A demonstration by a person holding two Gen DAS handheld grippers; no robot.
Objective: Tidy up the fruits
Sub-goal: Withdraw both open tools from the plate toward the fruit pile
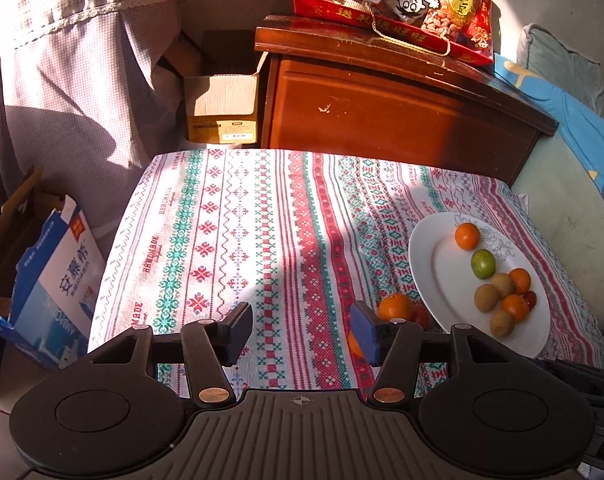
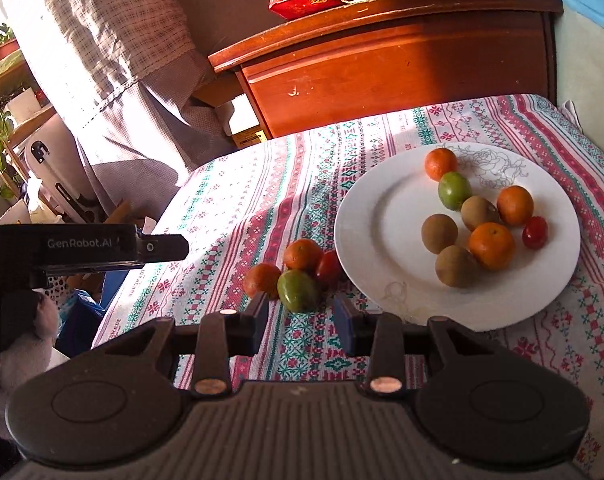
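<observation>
The right gripper [image 2: 302, 326] hangs low over the near part of the table, its black-and-blue jaws apart with nothing between them, only the red, green and white cross-stitch patterned tablecloth [image 2: 221, 208] showing in the gap. Just beyond its fingertips lies a small cluster of loose fruit on the cloth: a green round fruit [image 2: 297, 290] nearest, a small orange mandarin [image 2: 261, 279] touching its left side, a second mandarin [image 2: 302, 254] behind, and a red cherry tomato [image 2: 329, 266] just beside the rim of the round white ceramic plate [image 2: 366, 216]. The plate sits toward the table's right edge and carries three mandarins, three brown kiwis [image 2: 439, 233], a green fruit and another red tomato, bunched on its right half.

The left gripper [image 1: 302, 330] stands over the cloth left of that cluster, jaws wider apart and empty; one loose mandarin peeks from behind its right finger [image 1: 365, 334].

Past the table's far edge stands a dark reddish wooden cabinet [image 1: 382, 120] with a red printed snack bag [image 1: 402, 0] on top.
</observation>
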